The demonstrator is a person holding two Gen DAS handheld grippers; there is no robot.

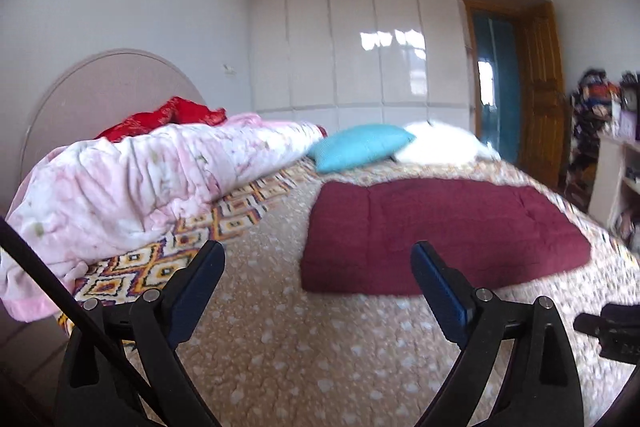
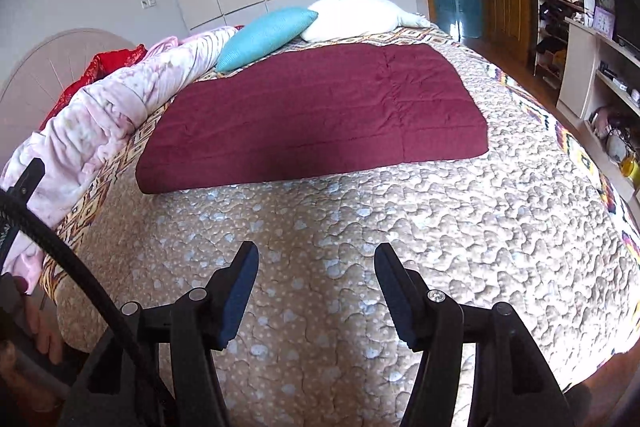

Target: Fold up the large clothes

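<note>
A maroon quilted cover (image 2: 316, 111) lies folded into a flat rectangle at the centre of the bed (image 2: 460, 227), a turquoise pillow (image 2: 266, 37) and a white cushion (image 2: 356, 15) just beyond it at twelve o'clock. The left gripper (image 1: 318, 259) and right gripper (image 2: 316, 259) hang above the bedspread, jaws apart and empty. The padded fabric looks soft, bulky and limp, likely to sag; the near corners, at about ten and two o'clock, seem the surest holds.
</note>
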